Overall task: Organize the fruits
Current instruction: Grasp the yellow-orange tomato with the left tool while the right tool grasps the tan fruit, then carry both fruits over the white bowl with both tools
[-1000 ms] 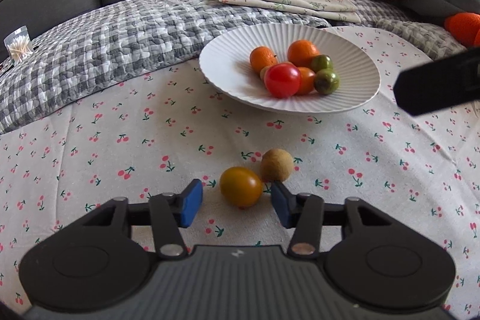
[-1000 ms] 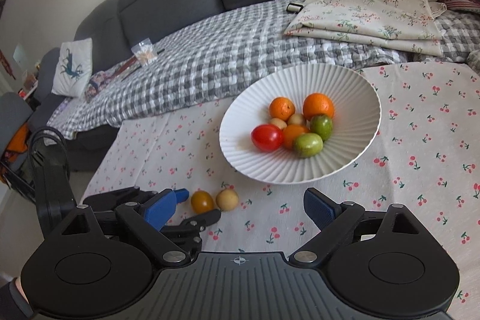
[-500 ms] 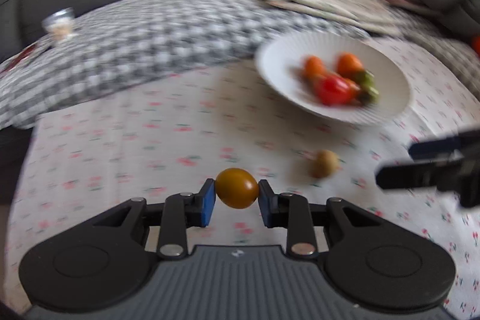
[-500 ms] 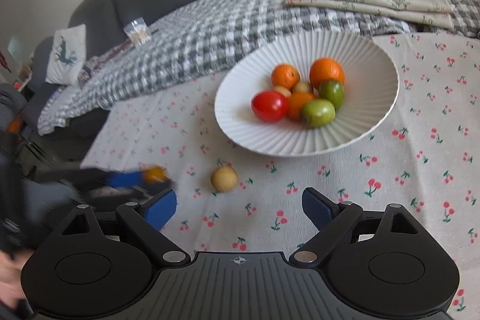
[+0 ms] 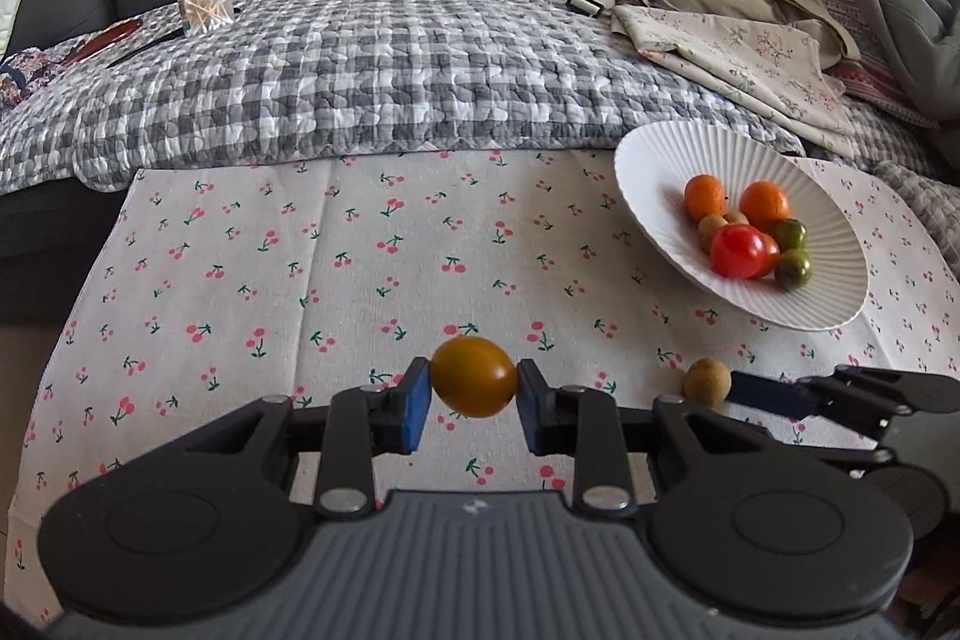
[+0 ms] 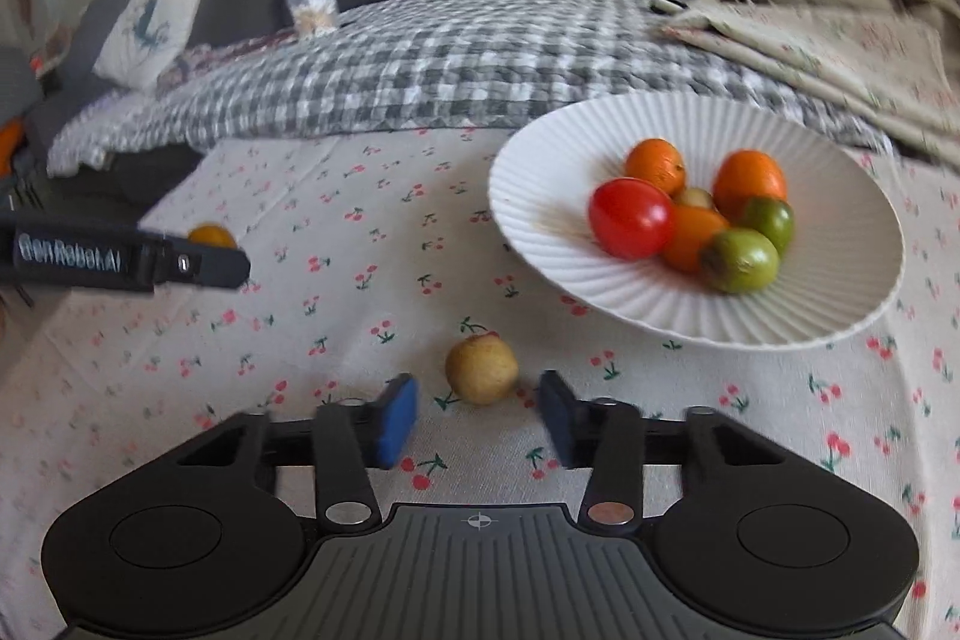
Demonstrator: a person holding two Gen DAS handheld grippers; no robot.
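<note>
Left gripper: the left gripper [image 5: 474, 387] was pinching the yellow-orange tomato [image 5: 474, 376] between its blue pads [image 5: 416, 403]; a second before, that fruit lay on the cherry-print cloth [image 5: 360, 280] with the jaws spread either side of it.
Tomato's place: lifted clear of the cloth and carried off to the left, well apart from the white plate [image 5: 648, 160]; the right wrist view showed it only as an orange sliver [image 6: 211, 236] behind the left gripper's finger.
Right gripper: the right gripper [image 6: 477, 415] had come down around the small tan fruit [image 6: 482, 369]; its jaws had just been closing, with the fruit between them, yet a gap showed on each side, so the pads were not pressing it.
Tan fruit's place: on the cloth, near the plate's front rim [image 6: 690, 334] but not touching it; in the left wrist view it sat just beside the right gripper's blue tip [image 5: 759, 391].
Plate: held a heap of a red tomato [image 6: 631, 218], orange fruits and two green ones.
Meaning for the task: judged from this, one loose fruit was secured and the last loose one was about to be gripped; both were not yet on the plate.
Risk: the round tan fruit could roll away if one pad met it first.
</note>
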